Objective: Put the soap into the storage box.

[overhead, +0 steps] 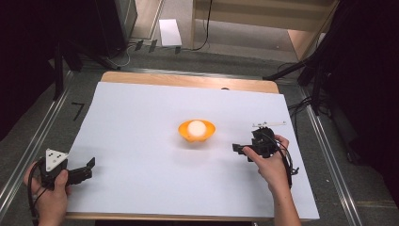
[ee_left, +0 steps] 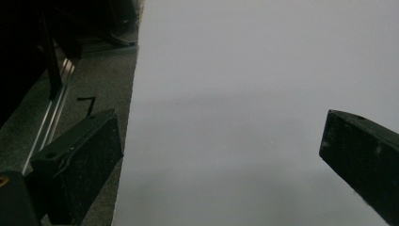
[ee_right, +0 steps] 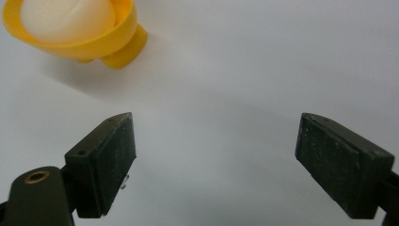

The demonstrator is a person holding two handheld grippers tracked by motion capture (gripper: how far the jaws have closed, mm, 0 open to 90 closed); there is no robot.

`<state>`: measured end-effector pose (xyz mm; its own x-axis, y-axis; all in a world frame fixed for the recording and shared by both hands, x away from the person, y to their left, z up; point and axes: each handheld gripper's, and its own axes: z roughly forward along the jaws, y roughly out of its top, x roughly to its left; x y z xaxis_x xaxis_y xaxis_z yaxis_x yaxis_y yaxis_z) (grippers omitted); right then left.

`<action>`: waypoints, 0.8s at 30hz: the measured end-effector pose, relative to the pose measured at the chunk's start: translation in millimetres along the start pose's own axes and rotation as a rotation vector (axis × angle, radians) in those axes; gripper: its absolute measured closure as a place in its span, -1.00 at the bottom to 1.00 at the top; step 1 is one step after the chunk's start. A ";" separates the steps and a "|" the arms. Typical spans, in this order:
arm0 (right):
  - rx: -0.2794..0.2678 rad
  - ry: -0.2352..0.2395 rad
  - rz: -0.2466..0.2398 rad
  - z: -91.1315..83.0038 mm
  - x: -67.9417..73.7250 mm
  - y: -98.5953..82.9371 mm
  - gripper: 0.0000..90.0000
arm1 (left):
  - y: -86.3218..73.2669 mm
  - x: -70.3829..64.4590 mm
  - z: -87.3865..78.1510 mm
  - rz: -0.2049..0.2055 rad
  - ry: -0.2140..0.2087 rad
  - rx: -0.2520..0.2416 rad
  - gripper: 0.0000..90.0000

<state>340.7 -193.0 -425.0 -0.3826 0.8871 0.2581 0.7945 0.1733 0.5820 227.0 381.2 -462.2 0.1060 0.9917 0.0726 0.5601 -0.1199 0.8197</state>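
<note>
Orange bowl holding a white ball sits mid-table on the white sheet; both claws spread, pinching nothing.
Left gripper sits low at 8 o'clock near the sheet's edge, hand wrapped behind it, jaws aimed toward 3. Right gripper is at 4 o'clock of the bowl, jaws aimed toward it, apart from it. Right gripper view catches the bowl and ball at 11 o'clock; left gripper view has bare sheet plus floor at 9 o'clock.
</note>
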 end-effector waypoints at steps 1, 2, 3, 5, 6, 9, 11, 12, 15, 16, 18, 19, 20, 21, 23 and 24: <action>0.000 -0.002 0.003 -0.7 -1.7 -2.0 -0.70 | 0.0 0.0 0.0 0.001 0.000 0.000 -0.99; 0.001 -0.003 0.004 -1.5 -3.6 -4.1 -0.70 | 0.0 0.0 0.1 0.001 0.000 0.000 -0.99; -0.002 -0.003 0.004 -2.0 -5.1 -6.0 -0.70 | 0.0 -0.1 0.1 0.001 0.001 0.001 -0.99; -0.003 -0.006 0.007 -3.7 -8.5 -9.6 -0.70 | 0.0 -0.1 0.0 0.002 0.002 0.001 -0.99; -0.007 -0.009 0.012 -4.5 -9.8 -11.4 -0.70 | 0.0 -0.1 0.0 0.002 0.002 0.001 -0.99; -0.010 -0.013 0.016 -7.8 -14.3 -16.3 -0.70 | 0.0 -0.2 -0.1 0.003 0.003 0.001 -0.99; -0.011 -0.017 0.016 -10.2 -17.1 -19.5 -0.69 | 0.0 -0.4 -0.1 0.002 0.004 0.001 -0.99; -0.011 -0.018 0.014 -11.3 -18.7 -21.1 -0.69 | 0.0 -0.3 -0.1 0.002 0.003 0.001 -0.99; -0.013 -0.025 0.022 -14.5 -22.8 -26.5 -0.69 | 0.0 -0.2 -0.1 0.003 0.003 0.001 -0.99; -0.015 -0.023 0.026 -15.2 -23.7 -27.7 -0.69 | 0.0 -0.2 -0.1 0.002 0.003 0.001 -0.99; -0.016 -0.026 0.032 -17.1 -26.7 -31.2 -0.69 | 0.0 -0.2 -0.1 0.002 0.003 0.001 -0.99; -0.017 -0.026 0.037 -17.9 -27.9 -32.8 -0.69 | 0.0 -0.2 -0.2 0.002 0.002 0.001 -0.99; -0.019 -0.028 0.037 -18.6 -29.4 -34.5 -0.69 | 0.0 -0.2 -0.2 0.002 0.002 0.001 -0.99; -0.016 -0.028 0.037 -19.5 -30.9 -36.1 -0.69 | 0.0 -0.2 -0.2 0.002 0.002 0.001 -0.99; -0.021 -0.032 0.041 -21.0 -33.9 -39.4 -0.69 | 0.0 -0.2 -0.2 0.001 0.002 0.001 -0.99; -0.022 -0.034 0.043 -22.1 -35.7 -41.1 -0.69 | 0.0 -0.1 -0.2 0.001 0.003 0.001 -0.99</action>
<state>311.3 -241.2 -441.1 -0.3317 0.9076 0.2574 0.7995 0.1256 0.5874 226.8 381.1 -462.1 0.1045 0.9917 0.0748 0.5606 -0.1209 0.8192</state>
